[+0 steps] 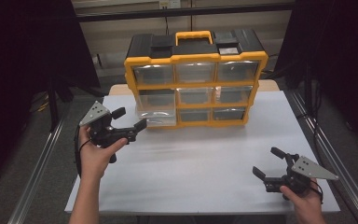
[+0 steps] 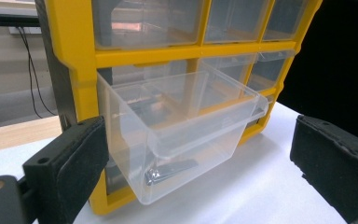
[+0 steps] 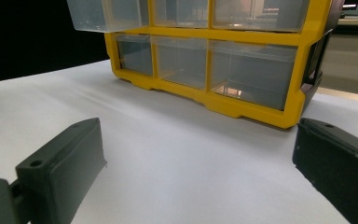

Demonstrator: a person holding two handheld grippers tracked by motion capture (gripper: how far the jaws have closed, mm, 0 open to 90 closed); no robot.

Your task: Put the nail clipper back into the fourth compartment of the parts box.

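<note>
Pulled-out drawer (image 2: pixel 182 135) sits straight ahead of left gripper (image 1: pixel 129 118), jaws apart, near bench's far left corner. Right gripper (image 1: pixel 266 162), also apart, is well away.

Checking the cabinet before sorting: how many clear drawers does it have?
9, in three rows of three in the yellow organiser. Eight sit closed; the middle-left drawer is pulled out near the left gripper.

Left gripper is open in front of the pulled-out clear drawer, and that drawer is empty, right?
Not quite. The left gripper is open in front of the pulled-out clear drawer of the yellow organizer, but the drawer is not empty: the left gripper view shows a small metal item lying on its bottom, near the front wall.
</note>
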